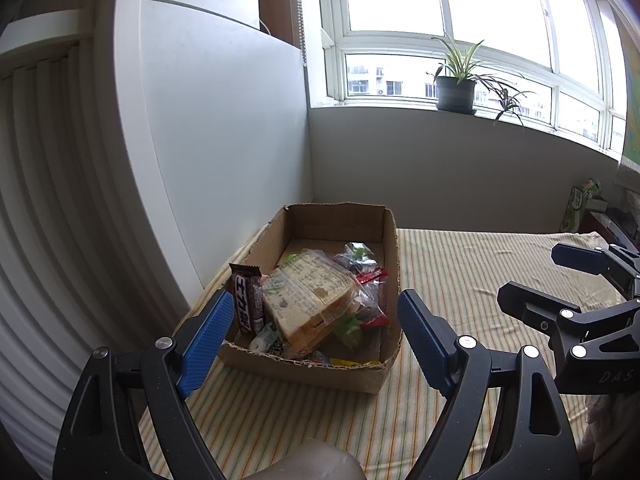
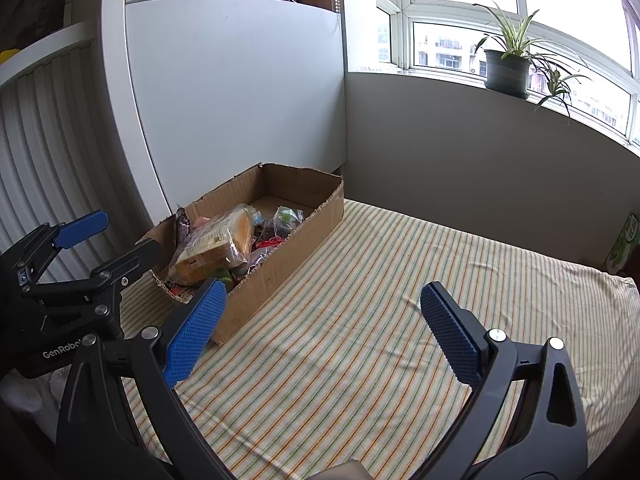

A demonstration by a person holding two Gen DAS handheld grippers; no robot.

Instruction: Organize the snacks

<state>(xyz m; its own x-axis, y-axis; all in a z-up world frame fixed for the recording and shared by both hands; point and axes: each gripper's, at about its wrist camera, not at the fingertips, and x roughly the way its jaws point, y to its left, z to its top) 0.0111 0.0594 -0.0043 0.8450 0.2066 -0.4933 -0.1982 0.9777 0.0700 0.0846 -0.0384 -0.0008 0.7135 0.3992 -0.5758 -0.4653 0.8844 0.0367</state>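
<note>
Left gripper (image 1: 316, 312): your jaws stand wide apart, nothing between the pads; you frame the near end of the cardboard box (image 1: 372, 378) from just in front, pads clear of its walls.
Right gripper (image 2: 322, 320): your jaws are spread wide and hold nothing; they hang above bare striped cloth (image 2: 360, 360), to the right of the box.
Cardboard box: open-topped, torn along the near rim, sitting on the striped cloth close to the white cabinet panel (image 1: 224, 140).
Snacks: all piled inside the box, toward its near end. A bagged slice of bread (image 1: 310, 300) lies tilted on top; a dark chocolate bar (image 1: 248, 300) stands upright against the left wall; red wrappers (image 1: 372, 276) and a clear bag with green contents (image 1: 358, 254) sit behind the bread; a yellow packet (image 1: 348, 362) lies at the near wall.
Far end of box: floor bare.
Background: potted plant (image 1: 456, 92) on the window sill; a green packet (image 2: 624, 248) at the cloth's far right edge, well apart from the box.
</note>
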